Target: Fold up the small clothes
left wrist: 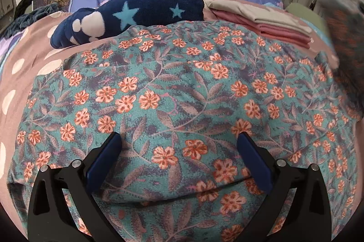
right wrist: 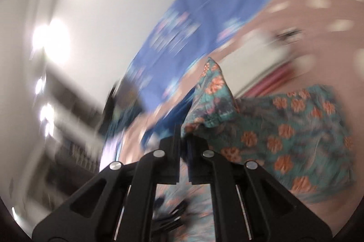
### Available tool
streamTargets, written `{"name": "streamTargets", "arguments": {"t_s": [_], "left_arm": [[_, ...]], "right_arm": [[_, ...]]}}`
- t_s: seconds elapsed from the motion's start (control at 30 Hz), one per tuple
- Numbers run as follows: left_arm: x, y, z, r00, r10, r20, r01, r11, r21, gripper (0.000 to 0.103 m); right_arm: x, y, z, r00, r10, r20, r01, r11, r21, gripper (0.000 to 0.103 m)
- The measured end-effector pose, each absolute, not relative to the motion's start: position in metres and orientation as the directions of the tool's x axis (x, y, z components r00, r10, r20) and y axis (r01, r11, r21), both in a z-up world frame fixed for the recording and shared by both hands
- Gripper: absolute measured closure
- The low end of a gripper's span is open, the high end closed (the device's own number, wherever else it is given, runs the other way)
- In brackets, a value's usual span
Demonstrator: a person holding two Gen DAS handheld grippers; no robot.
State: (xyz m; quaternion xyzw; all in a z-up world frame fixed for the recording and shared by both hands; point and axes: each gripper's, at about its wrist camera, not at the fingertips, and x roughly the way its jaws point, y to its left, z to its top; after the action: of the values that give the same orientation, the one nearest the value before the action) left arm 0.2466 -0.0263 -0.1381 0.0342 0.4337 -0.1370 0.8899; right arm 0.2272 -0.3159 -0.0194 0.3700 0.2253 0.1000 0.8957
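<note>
the floral garment (left wrist: 182, 87) lies spread on the dotted pink bedcover (left wrist: 27, 55), the left tool (left wrist: 179, 146) hovering over it with jaws wide, while the right tool (right wrist: 184, 128) pinches a lifted corner of it, blurred.

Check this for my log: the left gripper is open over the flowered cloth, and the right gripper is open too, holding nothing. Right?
Not quite. The left gripper is open over the flowered cloth, as you say. But the right wrist view shows the right gripper shut on a corner of that cloth, lifted off the bed.
</note>
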Motion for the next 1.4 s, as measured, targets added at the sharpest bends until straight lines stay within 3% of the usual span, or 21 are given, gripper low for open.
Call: {"name": "streamTargets", "arguments": {"t_s": [0.13,0.23,0.33,0.5,0.7,0.93,0.97,1.0,1.03,1.1,1.13,1.37,1.4], "left_arm": [[0.246,-0.014,-0.135,0.585,-0.299,-0.754,0.277,0.947,-0.16,0.001],[0.246,-0.003,-0.132,0.587,-0.36,-0.725,0.277,0.931,-0.238,0.005],[0.246,0.006,-0.126,0.567,-0.461,-0.683,0.295,0.887,-0.354,0.012],[0.251,0.006,-0.119,0.453,-0.68,-0.576,0.316,0.727,-0.609,0.012],[0.264,-0.02,-0.12,0.392,-0.685,-0.614,0.31,0.727,-0.613,0.006],[0.275,-0.025,-0.127,0.371,-0.706,-0.602,0.283,0.704,-0.651,0.007],[0.275,-0.028,-0.126,0.367,-0.716,-0.594,0.294,0.695,-0.656,0.016],[0.275,-0.03,-0.126,0.367,-0.708,-0.604,0.302,0.705,-0.642,0.035],[0.275,-0.034,-0.126,0.371,-0.68,-0.632,0.307,0.732,-0.608,0.046],[0.276,-0.044,-0.125,0.377,-0.628,-0.681,0.321,0.778,-0.54,0.099],[0.275,-0.045,-0.123,0.371,-0.631,-0.682,0.326,0.776,-0.54,0.103],[0.266,-0.05,-0.062,0.47,-0.624,-0.624,0.424,0.78,-0.46,0.103],[0.264,-0.049,-0.058,0.483,-0.602,-0.636,0.426,0.796,-0.43,0.096]], "right_arm": [[0.26,-0.242,-0.061,0.786,0.349,-0.51,-0.023,0.842,0.54,0.098],[0.264,-0.235,-0.105,0.707,0.376,-0.599,0.015,0.839,0.544,0.098],[0.253,-0.235,-0.118,0.695,0.385,-0.608,0.019,0.835,0.55,0.093],[0.248,-0.219,-0.121,0.697,0.387,-0.604,-0.037,0.861,0.508,0.09],[0.245,-0.196,-0.115,0.703,0.439,-0.559,-0.187,0.873,0.451,0.074],[0.238,-0.204,-0.12,0.687,0.448,-0.573,-0.167,0.864,0.475,0.074],[0.234,-0.207,-0.121,0.685,0.451,-0.572,-0.163,0.86,0.483,0.074],[0.232,-0.208,-0.121,0.685,0.451,-0.573,-0.159,0.859,0.486,0.074],[0.227,-0.21,-0.121,0.687,0.448,-0.572,-0.158,0.861,0.484,0.074],[0.219,-0.213,-0.12,0.698,0.436,-0.568,-0.155,0.867,0.474,0.074],[0.216,-0.215,-0.12,0.704,0.428,-0.567,-0.147,0.869,0.473,0.074],[0.197,-0.259,-0.128,0.753,0.334,-0.567,0.019,0.85,0.526,0.074],[0.196,-0.263,-0.131,0.752,0.34,-0.565,0.027,0.841,0.541,0.076]]}}
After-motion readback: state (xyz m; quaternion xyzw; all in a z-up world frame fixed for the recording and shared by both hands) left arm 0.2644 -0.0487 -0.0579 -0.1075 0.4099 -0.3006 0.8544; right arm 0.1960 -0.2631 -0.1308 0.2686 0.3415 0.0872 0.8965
